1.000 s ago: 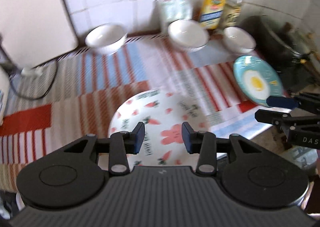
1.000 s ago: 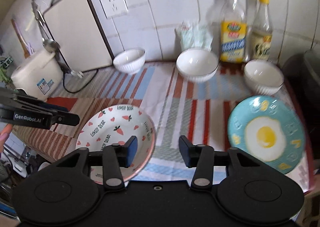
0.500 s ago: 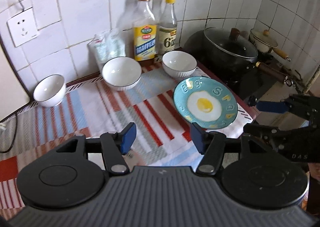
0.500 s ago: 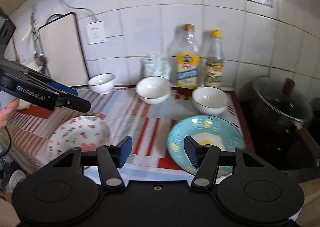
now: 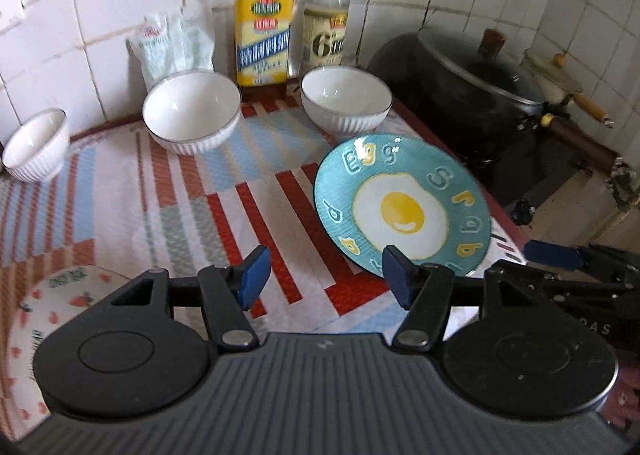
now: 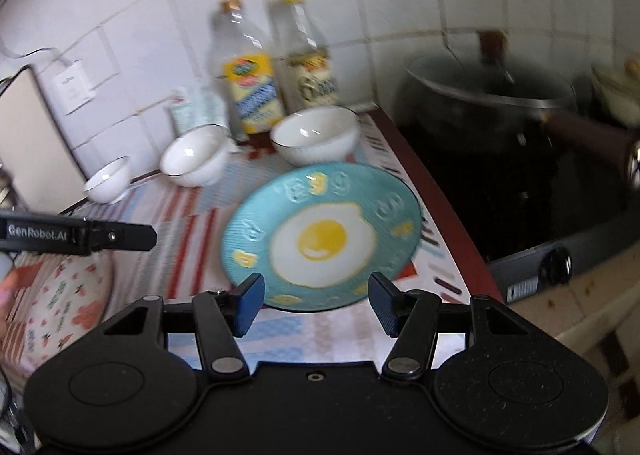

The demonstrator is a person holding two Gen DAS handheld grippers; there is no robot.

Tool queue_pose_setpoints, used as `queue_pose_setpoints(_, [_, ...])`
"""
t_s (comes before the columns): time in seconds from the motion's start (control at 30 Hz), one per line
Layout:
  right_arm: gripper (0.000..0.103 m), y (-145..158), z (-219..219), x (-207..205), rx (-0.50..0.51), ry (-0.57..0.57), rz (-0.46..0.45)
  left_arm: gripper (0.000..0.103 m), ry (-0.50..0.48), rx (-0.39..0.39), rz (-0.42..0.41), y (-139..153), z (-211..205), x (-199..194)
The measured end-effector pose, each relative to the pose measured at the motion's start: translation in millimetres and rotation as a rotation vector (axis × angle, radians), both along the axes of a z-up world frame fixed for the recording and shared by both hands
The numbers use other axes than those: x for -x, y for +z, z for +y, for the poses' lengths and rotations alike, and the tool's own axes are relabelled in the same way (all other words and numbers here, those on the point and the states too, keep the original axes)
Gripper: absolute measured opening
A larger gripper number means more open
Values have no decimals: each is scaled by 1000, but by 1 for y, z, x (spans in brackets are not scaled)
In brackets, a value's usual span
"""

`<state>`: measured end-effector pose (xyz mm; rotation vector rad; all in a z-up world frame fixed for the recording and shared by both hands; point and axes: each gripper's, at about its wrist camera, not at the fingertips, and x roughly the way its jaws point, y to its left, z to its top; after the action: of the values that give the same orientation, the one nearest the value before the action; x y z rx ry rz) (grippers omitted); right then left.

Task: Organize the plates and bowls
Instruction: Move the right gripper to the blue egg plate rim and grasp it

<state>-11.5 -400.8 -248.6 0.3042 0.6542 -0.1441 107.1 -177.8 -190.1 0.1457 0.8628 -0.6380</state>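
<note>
on the far left of the desk (image 5: 120, 191), near its front edge, lies the pink plate (image 5: 36, 303) with the hearts and carrots, flat on the striped cloth (image 5: 256, 207). behind it, along the tiled wall, we see three white bowls in a row: the small bowl (image 5: 36, 147), the middle bowl (image 5: 191, 111) and the right bowl (image 5: 346, 99), each standing apart and upright, none stacked yet. two bottles (image 5: 264, 15) and a bag (image 5: 174, 43) stand against the wall behind the bowls, well out of the working space.

our left tool (image 5: 322, 279) hovers over the cloth with its jaws spread wide and nothing between them; it looks toward the blue egg plate (image 5: 402, 207), which sits flat near the right edge of the desk, just in front of the right bowl. our right tool (image 6: 316, 303) is likewise released and empty, with its fingertips just short of the near rim of that same plate, which in its view sits roughly between the jaws. we judge it is lining up to take the plate by the rim, probably so it can be carried over and laid with the pink one.

further right sit a dark pot (image 5: 472, 75) and stove (image 6: 540, 215). the plate lies close to the desk's edge, so a shallow grip could tip it off.
</note>
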Motion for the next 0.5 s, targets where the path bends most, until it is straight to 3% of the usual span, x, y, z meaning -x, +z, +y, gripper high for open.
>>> queue_pose_setpoints(0.23, [63, -28, -13, -21, -19, -74, 48, 61, 49, -9, 58, -37, -30, -24])
queue_pose_setpoints(0.33, [63, -40, -21, -28, -96, -121, 42, 61, 68, -13, 81, -50, -39, -34])
queue_pose_setpoints(0.43, [63, -47, -24, -37, -116, -156, 39, 57, 77, -18, 107, -62, -44, -43])
queue_pose_setpoints(0.5, [63, -52, -24, -42, -126, -160, 41, 45, 89, -32, 119, -68, -47, -48])
